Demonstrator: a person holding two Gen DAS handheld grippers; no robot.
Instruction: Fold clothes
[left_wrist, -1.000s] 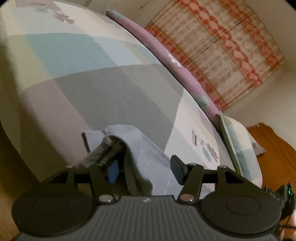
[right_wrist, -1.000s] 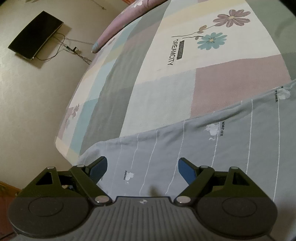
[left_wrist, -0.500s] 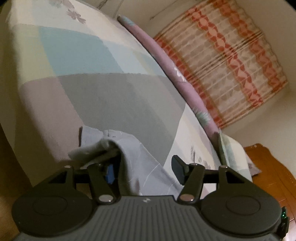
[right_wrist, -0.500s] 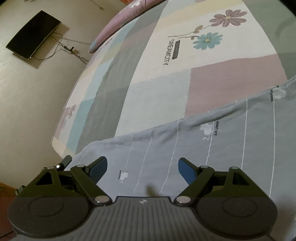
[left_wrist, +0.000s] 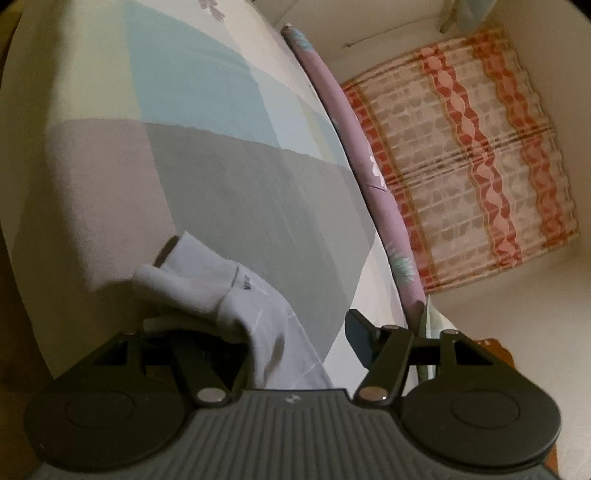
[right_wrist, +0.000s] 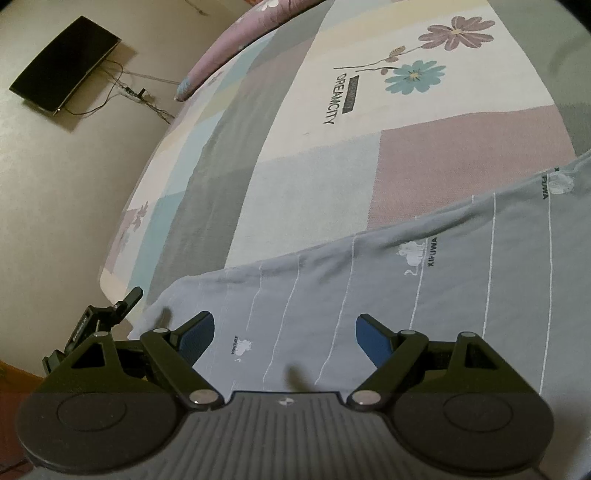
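Note:
A grey garment (right_wrist: 406, 288) with thin white stripes and small prints lies spread on the patchwork bed cover (right_wrist: 332, 166). My right gripper (right_wrist: 284, 325) hovers just over its near part, open, with nothing pinched between the blue pads. In the left wrist view the garment's ribbed cuff end (left_wrist: 207, 280) is bunched and draped over the left finger of my left gripper (left_wrist: 291, 332). That finger is hidden under the cloth. The right finger (left_wrist: 360, 339) stands clear of the fabric, so the jaws are apart. The left gripper (right_wrist: 110, 314) also shows at the bed's corner in the right wrist view.
The bed cover (left_wrist: 240, 184) drops off at its near-left edge. A purple bolster (left_wrist: 369, 177) runs along the far side, with a red patterned curtain (left_wrist: 461, 166) behind it. Wooden furniture (left_wrist: 495, 347) stands at the right. A black screen (right_wrist: 62, 85) with cables sits beyond the bed.
My left gripper has rolled and sunk toward the bed's edge, and the cuff now flops further over its left finger. It has come into the right wrist view. The right gripper has stayed still.

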